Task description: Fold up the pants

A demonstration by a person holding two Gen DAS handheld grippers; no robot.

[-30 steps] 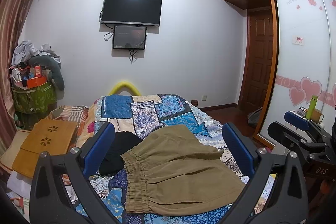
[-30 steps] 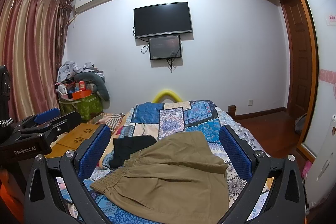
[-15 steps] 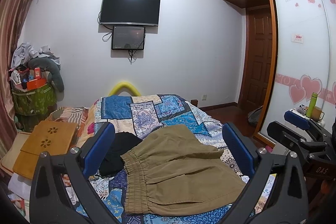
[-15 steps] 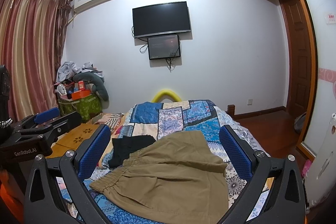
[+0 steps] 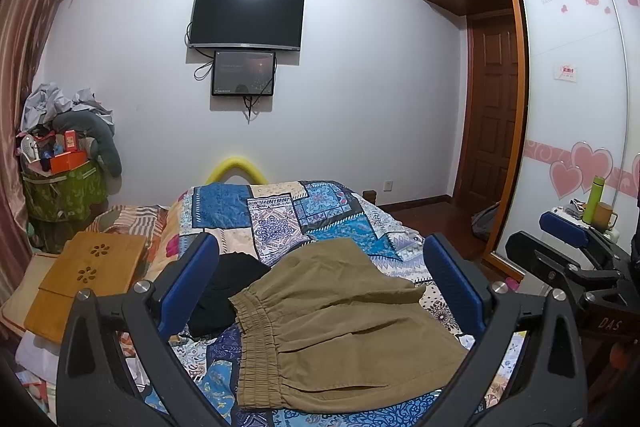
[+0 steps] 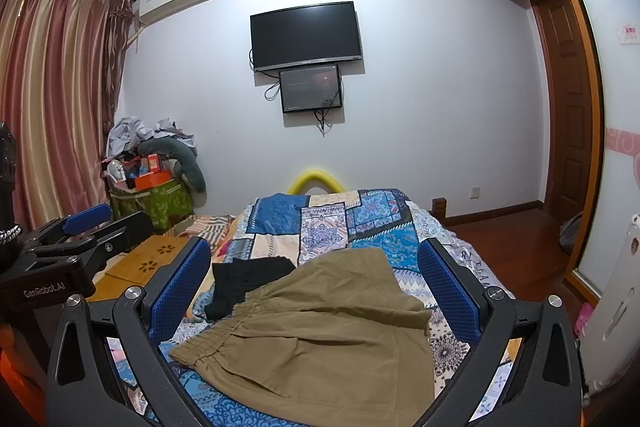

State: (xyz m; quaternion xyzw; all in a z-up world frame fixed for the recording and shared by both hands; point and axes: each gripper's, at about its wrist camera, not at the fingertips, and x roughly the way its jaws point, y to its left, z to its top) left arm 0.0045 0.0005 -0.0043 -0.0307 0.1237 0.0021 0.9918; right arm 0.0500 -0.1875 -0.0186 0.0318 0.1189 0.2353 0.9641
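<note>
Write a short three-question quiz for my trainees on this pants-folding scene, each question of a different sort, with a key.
1. True or false: the left gripper is shut on the khaki pants.
2. Multiple choice: the black garment lies A) on top of the pants, B) on the patchwork bedspread beside the elastic waistband, C) on the wooden lap desk.
3. Fill in: the right gripper hangs above the pants with its jaws ____.

Key: 1 false; both grippers are open and hold nothing. 2 B. 3 open.
</note>
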